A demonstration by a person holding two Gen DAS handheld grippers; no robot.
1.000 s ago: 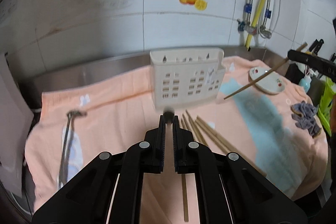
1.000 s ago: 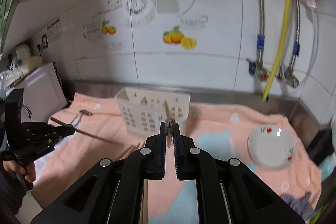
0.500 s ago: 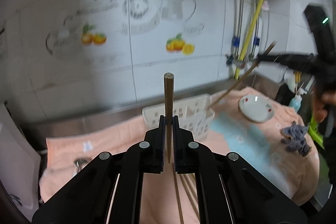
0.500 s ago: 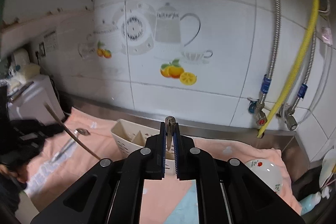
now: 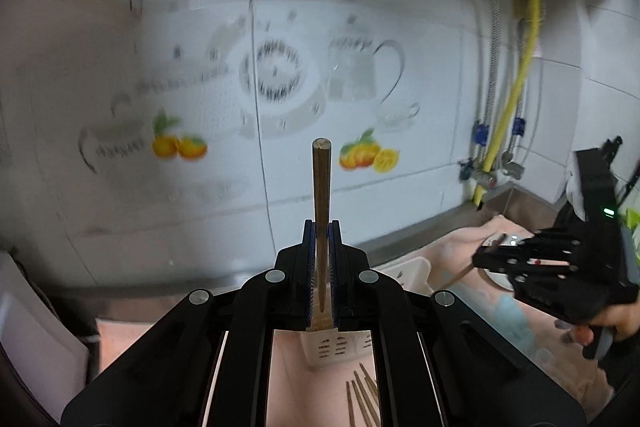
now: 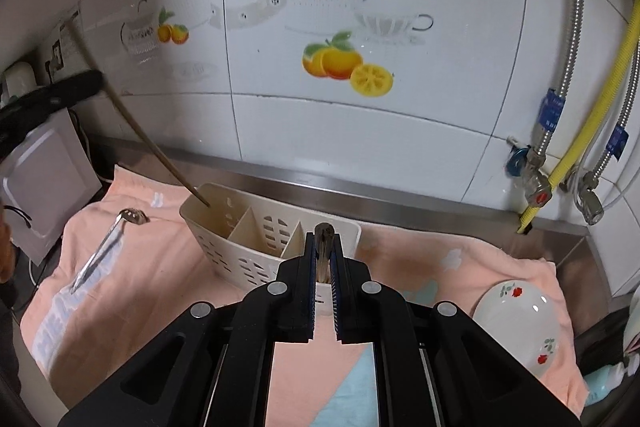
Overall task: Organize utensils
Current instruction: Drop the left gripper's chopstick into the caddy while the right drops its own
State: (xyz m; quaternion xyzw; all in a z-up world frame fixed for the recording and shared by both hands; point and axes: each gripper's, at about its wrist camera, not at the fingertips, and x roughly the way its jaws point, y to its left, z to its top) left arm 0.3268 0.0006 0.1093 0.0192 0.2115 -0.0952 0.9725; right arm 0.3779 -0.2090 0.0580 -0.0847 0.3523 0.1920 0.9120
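We hold a chopstick in each gripper, and both are on their way into the caddy (image 6: pixel 256 243). The left chopstick (image 5: pixel 321 211) stands upright, pinched between the jaws of the left gripper (image 5: pixel 321 267); seen from the right wrist it slants down so that its tip sits just inside the caddy's leftmost compartment, and whether it touches the wall we cannot tell. The right chopstick (image 6: pixel 323 251) is clamped end-on in the right gripper (image 6: pixel 323 267), with the caddy's right end just beyond it.

So the step in hand, as we judge it, is dropping chopsticks into the caddy, the left one nearly home. Next we should lower the left one until it rests deep in its slot, then part the jaws and lift clear without dragging the caddy. The right one likely needs tilting tip-down over a compartment first.

More chopsticks (image 5: pixel 364 399) lie on the towel (image 6: pixel 168 291) in front of the caddy, and a spoon (image 6: pixel 108 247) lies to its left, so much of the sorting remains. A plate (image 6: pixel 516 327) sits well apart at the right.
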